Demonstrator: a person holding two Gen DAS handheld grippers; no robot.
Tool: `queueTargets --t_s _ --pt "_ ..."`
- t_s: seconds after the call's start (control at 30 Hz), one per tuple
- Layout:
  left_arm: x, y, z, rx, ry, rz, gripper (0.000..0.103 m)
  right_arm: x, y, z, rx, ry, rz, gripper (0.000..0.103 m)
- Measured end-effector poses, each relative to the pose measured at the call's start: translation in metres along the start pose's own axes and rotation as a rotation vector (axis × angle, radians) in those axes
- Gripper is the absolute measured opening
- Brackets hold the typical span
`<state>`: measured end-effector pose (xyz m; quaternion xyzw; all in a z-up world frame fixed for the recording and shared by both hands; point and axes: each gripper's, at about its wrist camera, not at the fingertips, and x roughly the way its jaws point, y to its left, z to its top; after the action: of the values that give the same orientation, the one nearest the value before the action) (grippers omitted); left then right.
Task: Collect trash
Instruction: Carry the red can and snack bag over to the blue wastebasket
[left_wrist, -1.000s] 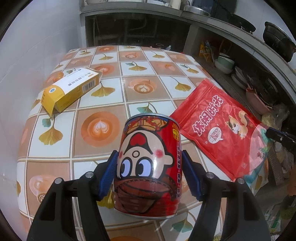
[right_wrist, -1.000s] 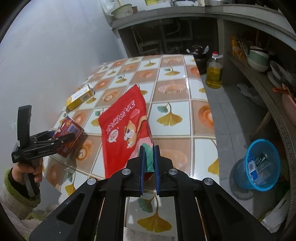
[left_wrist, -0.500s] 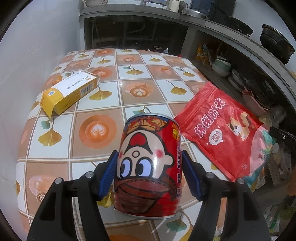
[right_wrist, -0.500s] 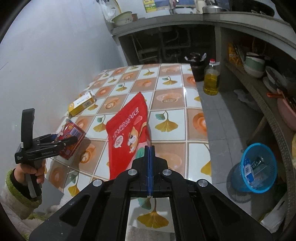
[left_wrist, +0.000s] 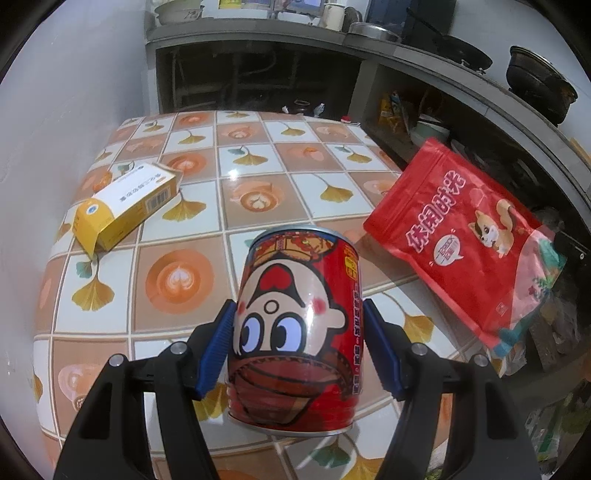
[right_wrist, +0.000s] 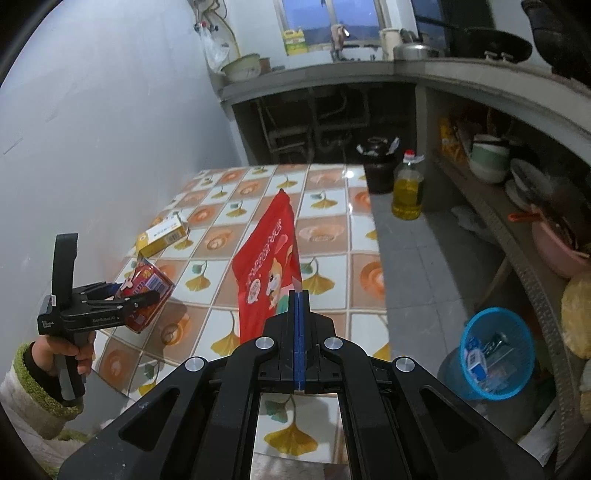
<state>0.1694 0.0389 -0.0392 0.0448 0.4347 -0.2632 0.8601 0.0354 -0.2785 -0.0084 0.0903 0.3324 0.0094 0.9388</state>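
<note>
While clearing the tiled table (right_wrist: 332, 236): left gripper (left_wrist: 299, 343) clamping the red can (left_wrist: 295, 328), right gripper (right_wrist: 298, 295) pinching the red pouch (right_wrist: 267, 266) shut by a corner, both hanging free for dropping into the blue basket (right_wrist: 495, 354).

A worktop (right_wrist: 328, 236) tiled with ginkgo leaves and latte hearts stands against the white wall. On the floor just past its far right corner are a dark jar (right_wrist: 377, 168) and a bottle of yellow oil (right_wrist: 407, 188). Bowls (right_wrist: 487, 157) sit on the right-hand shelf.
</note>
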Motion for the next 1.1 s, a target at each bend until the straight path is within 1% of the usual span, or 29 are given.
queueTargets --t_s 0.13,0.33,0.47,0.57,0.73,0.83,0.97,1.03,1.1 --pt "-0.001 -0.010 0.005 0.019 -0.009 -0.017 0.065 -0.015 -0.007 0.001 0.007 -0.034 -0.026 0.000" --pt "0.004 -0.032 0.019 0.060 -0.016 -0.063 0.065 -0.031 -0.026 -0.003 0.053 -0.068 -0.078 0.000" --pt "0.011 -0.051 0.030 0.091 -0.006 -0.110 0.065 -0.045 -0.042 -0.011 0.094 -0.096 -0.113 0.000" --pt "0.016 -0.070 0.041 0.116 0.003 -0.156 0.065 -0.058 -0.058 -0.017 0.124 -0.120 -0.157 0.000" --pt "0.024 -0.111 0.065 0.164 0.003 -0.250 0.065 -0.089 -0.095 -0.024 0.176 -0.166 -0.272 0.000" --pt "0.029 -0.145 0.082 0.209 0.005 -0.313 0.065 -0.107 -0.119 -0.033 0.199 -0.179 -0.393 0.000" --pt "0.040 -0.196 0.101 0.285 0.016 -0.385 0.065 -0.118 -0.142 -0.048 0.245 -0.172 -0.499 0.000" --pt "0.052 -0.224 0.109 0.320 0.040 -0.428 0.065 -0.120 -0.153 -0.058 0.270 -0.157 -0.539 0.000" --pt "0.068 -0.253 0.115 0.339 0.087 -0.476 0.065 -0.115 -0.164 -0.070 0.288 -0.128 -0.586 0.000"
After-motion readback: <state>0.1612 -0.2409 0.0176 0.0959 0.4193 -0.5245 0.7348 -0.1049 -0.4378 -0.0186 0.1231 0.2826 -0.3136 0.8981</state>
